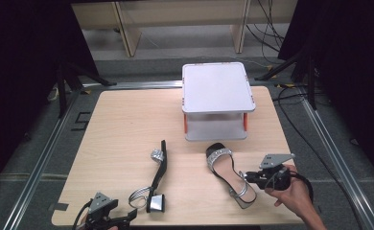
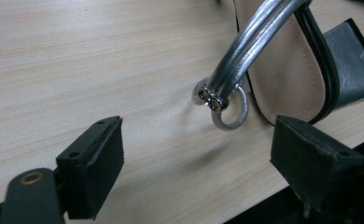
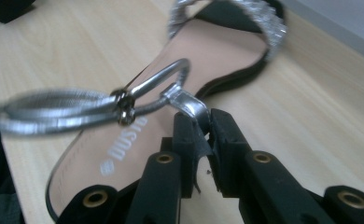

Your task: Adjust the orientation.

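Right gripper (image 3: pixel 202 126) pinches the upright sandal's (image 1: pixel 226 172) silver side tab (image 3: pixel 185 101); left gripper (image 2: pixel 196 172) gapes just short of the tipped sandal's (image 1: pixel 157 175) strap ring (image 2: pixel 231 112).

Worktop (image 1: pixel 122 120): pale wood-grain board, rectangular, notches at the near left corner. Carries: white two-tier stand (image 1: pixel 217 87) with orange posts at the far centre edge, tiers bare; sandal (image 1: pixel 227 172) with rhinestone toe band and silver ankle straps, sole down, near right, just before the stand; second matching sandal (image 1: pixel 157 175), lying on its side, block heel nearest, near centre-left.
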A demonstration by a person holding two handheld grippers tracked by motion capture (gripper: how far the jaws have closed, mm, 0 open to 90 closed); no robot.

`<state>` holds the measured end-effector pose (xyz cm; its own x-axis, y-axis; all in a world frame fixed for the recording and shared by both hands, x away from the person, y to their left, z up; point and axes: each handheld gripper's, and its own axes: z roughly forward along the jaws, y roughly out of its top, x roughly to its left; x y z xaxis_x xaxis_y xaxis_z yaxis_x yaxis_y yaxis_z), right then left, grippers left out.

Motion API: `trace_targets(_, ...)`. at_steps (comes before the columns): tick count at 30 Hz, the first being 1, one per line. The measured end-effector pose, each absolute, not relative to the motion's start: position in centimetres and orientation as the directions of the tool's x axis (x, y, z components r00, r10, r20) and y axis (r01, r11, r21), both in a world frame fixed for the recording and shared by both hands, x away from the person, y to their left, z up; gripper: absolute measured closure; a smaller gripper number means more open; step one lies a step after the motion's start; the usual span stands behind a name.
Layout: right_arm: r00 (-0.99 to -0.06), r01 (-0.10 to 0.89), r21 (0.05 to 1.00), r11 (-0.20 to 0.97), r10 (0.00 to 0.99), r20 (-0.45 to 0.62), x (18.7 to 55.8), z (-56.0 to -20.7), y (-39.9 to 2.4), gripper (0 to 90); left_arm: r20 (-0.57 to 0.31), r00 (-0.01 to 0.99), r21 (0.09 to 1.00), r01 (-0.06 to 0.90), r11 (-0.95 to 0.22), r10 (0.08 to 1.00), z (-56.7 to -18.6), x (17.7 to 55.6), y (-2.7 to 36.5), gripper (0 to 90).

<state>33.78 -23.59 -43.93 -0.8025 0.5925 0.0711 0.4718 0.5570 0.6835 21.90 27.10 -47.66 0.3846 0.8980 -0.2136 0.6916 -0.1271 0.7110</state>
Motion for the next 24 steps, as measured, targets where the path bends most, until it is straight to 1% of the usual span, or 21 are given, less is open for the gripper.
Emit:
trace_targets(2,-0.778,0.494,0.677,0.546,0.624,0.065,34.7,-43.8,-24.4,83.7,-0.213,0.381,0.709,0.694,-0.126,0.900,-47.7,21.9,27.1,16.6)
trace_targets(5,-0.766,0.503,0.674,0.542,0.640,0.056,35.2,-43.8,-24.9,84.3,-0.214,0.378,0.708,0.696,-0.124,0.901,-47.6,21.9,27.1,16.6)
trace_targets(6,-0.749,0.510,0.672,0.537,0.661,0.040,35.2,-43.7,-25.3,81.4,-0.209,0.381,0.707,0.695,-0.130,0.901,-47.6,21.9,27.2,16.6)
trace_targets(7,-0.736,0.523,0.652,0.549,0.676,0.021,35.0,-43.5,-25.4,76.9,-0.214,0.381,0.709,0.694,-0.126,0.899,-47.7,21.9,27.2,16.6)
trace_targets(8,-0.736,0.523,0.652,0.549,0.676,0.021,35.0,-43.5,-25.4,76.9,-0.214,0.381,0.709,0.694,-0.126,0.899,-47.7,21.9,27.2,16.6)
trace_targets(9,-0.736,0.533,0.616,0.579,0.677,0.000,34.8,-43.1,-25.6,70.2,-0.217,0.378,0.707,0.697,-0.122,0.900,-47.7,21.9,27.2,16.6)
trace_targets(10,-0.715,0.552,0.602,0.576,0.699,-0.013,34.5,-42.6,-25.8,62.6,-0.216,0.379,0.707,0.696,-0.124,0.900,-47.7,21.9,27.2,16.6)
trace_targets(11,-0.683,0.568,0.615,0.547,0.730,-0.018,34.2,-42.0,-25.8,59.5,-0.216,0.378,0.707,0.696,-0.123,0.900,-47.7,21.9,27.2,16.6)
trace_targets(12,-0.656,0.570,0.632,0.525,0.754,-0.035,33.7,-40.7,-25.9,51.7,-0.216,0.379,0.707,0.696,-0.123,0.900,-47.7,21.9,27.2,16.6)
trace_targets(13,-0.656,0.570,0.632,0.525,0.754,-0.035,33.7,-40.7,-25.9,51.7,-0.215,0.385,0.708,0.694,-0.128,0.897,-47.7,22.0,27.2,16.6)
trace_targets(14,-0.619,0.576,0.664,0.477,0.785,-0.027,33.2,-39.5,-25.1,42.7,-0.217,0.377,0.707,0.697,-0.122,0.900,-47.7,21.9,27.2,16.6)
trace_targets(16,-0.658,0.530,0.693,0.489,0.752,-0.028,33.5,-38.7,-24.1,37.8,-0.219,0.369,0.707,0.698,-0.113,0.903,-47.7,21.9,27.2,16.6)
trace_targets(18,-0.683,0.545,0.688,0.478,0.730,0.033,33.9,-38.7,-22.4,36.5,-0.218,0.369,0.708,0.697,-0.113,0.904,-47.7,21.9,27.2,16.6)
trace_targets(19,-0.683,0.545,0.688,0.478,0.730,0.033,33.9,-38.7,-22.4,36.5,-0.218,0.369,0.708,0.697,-0.113,0.904,-47.7,21.9,27.2,16.6)
trace_targets(20,-0.707,0.543,0.669,0.507,0.706,0.039,34.6,-39.1,-20.8,35.6,-0.218,0.369,0.710,0.695,-0.112,0.904,-47.7,22.0,27.2,16.6)
trace_targets(21,-0.707,0.543,0.669,0.507,0.706,0.039,34.6,-39.1,-20.8,35.6,-0.218,0.369,0.710,0.695,-0.112,0.904,-47.7,22.0,27.2,16.6)
trace_targets(22,-0.720,0.536,0.640,0.550,0.694,0.006,35.3,-39.8,-19.3,34.4,-0.218,0.370,0.710,0.695,-0.113,0.903,-47.6,22.0,27.2,16.6)
trace_targets(24,-0.742,0.534,0.606,0.590,0.670,0.001,35.8,-40.6,-18.3,33.8,-0.217,0.371,0.710,0.695,-0.115,0.903,-47.7,22.0,27.2,16.6)
